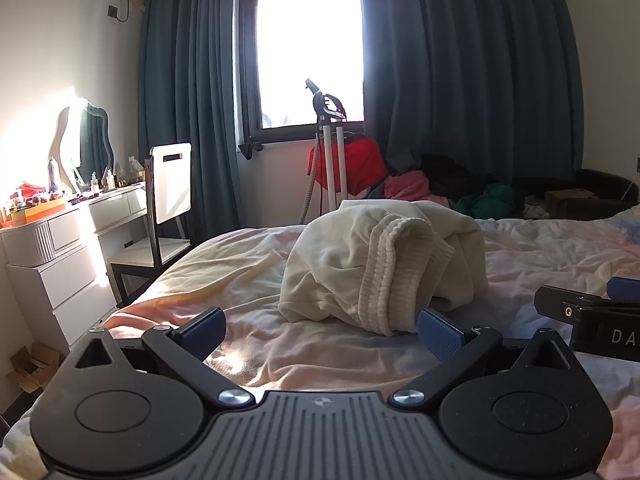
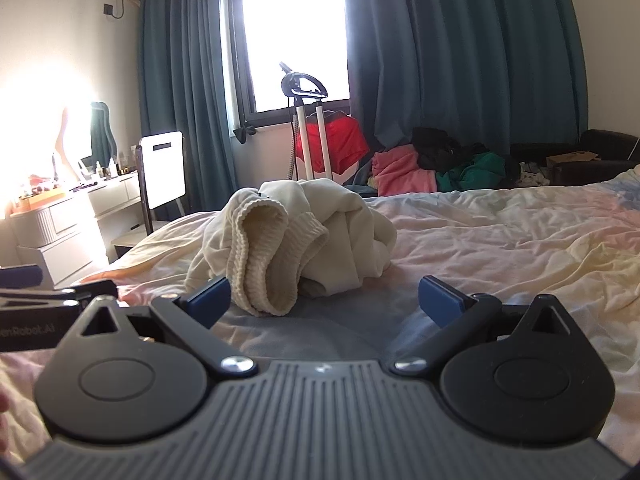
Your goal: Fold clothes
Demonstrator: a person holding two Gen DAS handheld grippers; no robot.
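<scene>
On the bed (image 1: 540, 248) ahead of you lies the crumpled cream sweatshirt (image 1: 384, 264), ribbed hem toward you; your left gripper (image 1: 320, 330) and right gripper (image 2: 324, 300) both gape empty; the hem sits nearer the left fingers of the right one.

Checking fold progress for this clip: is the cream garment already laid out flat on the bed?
No, the cream garment sits bunched in a heap on the bed, its ribbed cuff doubled over at the front.
</scene>
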